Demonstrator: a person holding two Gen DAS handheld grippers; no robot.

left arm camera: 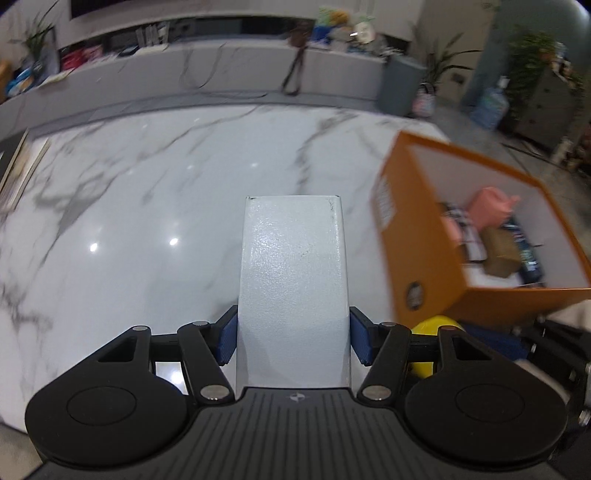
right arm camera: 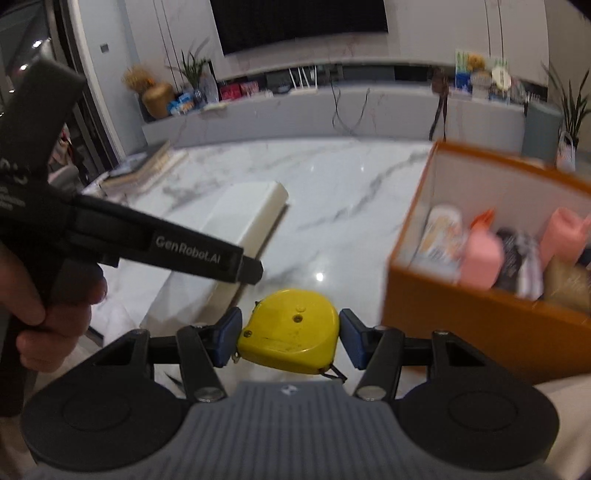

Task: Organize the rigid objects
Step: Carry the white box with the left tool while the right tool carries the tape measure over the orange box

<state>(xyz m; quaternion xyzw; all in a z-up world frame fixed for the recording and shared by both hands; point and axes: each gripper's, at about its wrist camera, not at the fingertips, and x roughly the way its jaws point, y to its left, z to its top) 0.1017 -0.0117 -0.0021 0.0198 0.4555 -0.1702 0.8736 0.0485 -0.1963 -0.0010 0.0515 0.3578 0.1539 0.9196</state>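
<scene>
1. The left tongs [left arm camera: 293,338] grip a long white box [left arm camera: 293,280] across its narrow width, one blue pad pressed to each long side. The box points forward, away from the camera, which probably keeps it balanced while carried.
2. The right tongs [right arm camera: 290,338] grip a yellow tape measure [right arm camera: 290,332] by its two rounded edges, flat face upward. That hold looks the steadiest for its shape.
3. Both items are held clear of the white marble bench [left arm camera: 147,192], beside an open orange box [left arm camera: 421,266]. The box already contains pink containers [right arm camera: 482,258] and other small packets, so it is likely the place where things are being gathered.
4. In the right camera's view, a hand [right arm camera: 48,314] holds the handle of the left tool, and the white box slants above the bench.
5. The bench is glossy, with grey veins and bright reflections of lights. A stack of books [right arm camera: 140,170] sits near its far left edge.
6. Beyond the bench stand a low grey ledge, a dark screen [right arm camera: 299,22], potted plants and blurred clutter.
</scene>
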